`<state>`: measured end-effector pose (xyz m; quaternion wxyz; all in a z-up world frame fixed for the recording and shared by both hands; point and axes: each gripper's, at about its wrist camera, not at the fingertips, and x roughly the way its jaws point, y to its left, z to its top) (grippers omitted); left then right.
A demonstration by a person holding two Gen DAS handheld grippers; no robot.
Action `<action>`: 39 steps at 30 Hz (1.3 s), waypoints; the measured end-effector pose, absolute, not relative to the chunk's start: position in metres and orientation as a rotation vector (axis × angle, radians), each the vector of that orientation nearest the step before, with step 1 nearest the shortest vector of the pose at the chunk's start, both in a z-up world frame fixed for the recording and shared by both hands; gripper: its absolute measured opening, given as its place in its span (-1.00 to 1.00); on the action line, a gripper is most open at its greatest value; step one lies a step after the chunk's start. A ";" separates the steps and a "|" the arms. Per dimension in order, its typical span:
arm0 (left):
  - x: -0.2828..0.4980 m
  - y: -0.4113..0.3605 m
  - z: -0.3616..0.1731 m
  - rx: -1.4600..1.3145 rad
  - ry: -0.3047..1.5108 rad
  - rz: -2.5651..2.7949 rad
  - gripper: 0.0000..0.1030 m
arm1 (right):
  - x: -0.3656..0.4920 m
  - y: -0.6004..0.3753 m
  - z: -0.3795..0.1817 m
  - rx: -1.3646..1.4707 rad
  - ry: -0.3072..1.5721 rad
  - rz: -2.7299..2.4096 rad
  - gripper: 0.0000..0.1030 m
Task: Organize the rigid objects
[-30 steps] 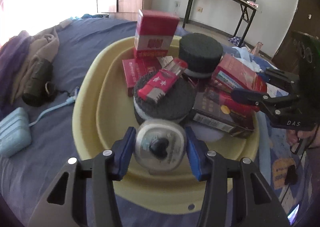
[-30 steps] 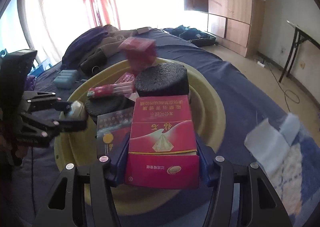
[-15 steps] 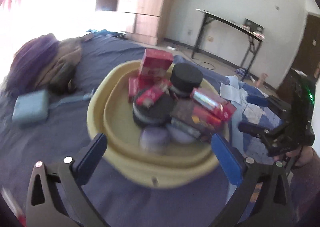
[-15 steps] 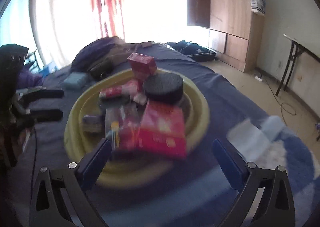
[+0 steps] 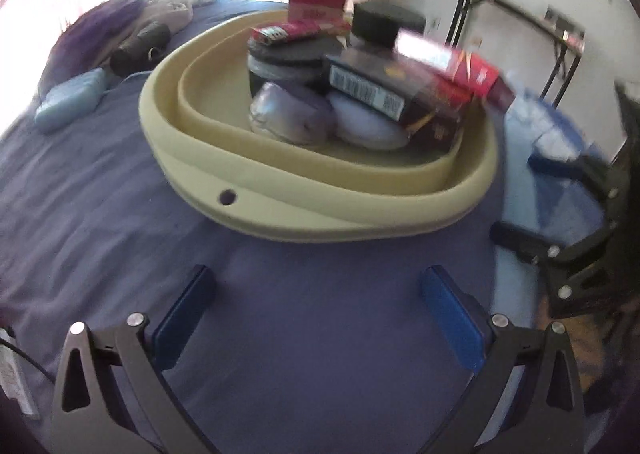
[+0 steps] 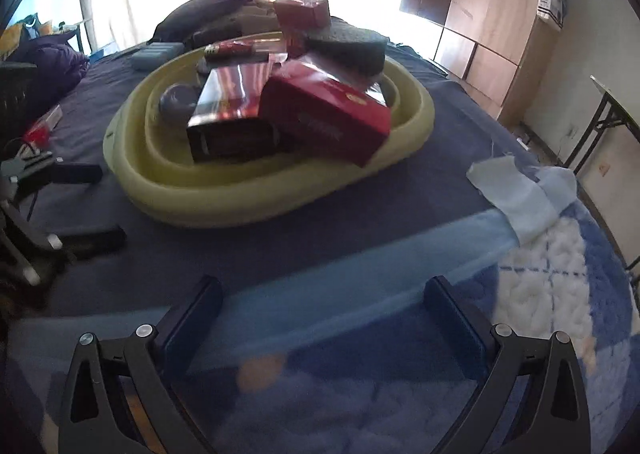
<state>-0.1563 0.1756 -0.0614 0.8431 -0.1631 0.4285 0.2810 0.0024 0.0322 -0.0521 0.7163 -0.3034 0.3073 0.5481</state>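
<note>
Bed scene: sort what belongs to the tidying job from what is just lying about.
Job: yellow basin; red box; dark carton; black foam disc; silver tin.
Lying about: clothes pile; light blue case; white cloth.
</note>
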 end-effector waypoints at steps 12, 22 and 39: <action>-0.144 0.187 -0.062 -0.335 0.906 0.598 1.00 | 0.008 0.056 -0.061 -0.660 0.702 1.186 0.99; -0.140 0.184 -0.064 -0.333 0.910 0.599 1.00 | 0.006 0.051 -0.060 -0.676 0.700 1.184 0.99; -0.140 0.184 -0.063 -0.332 0.910 0.599 1.00 | 0.006 0.050 -0.060 -0.680 0.699 1.181 0.99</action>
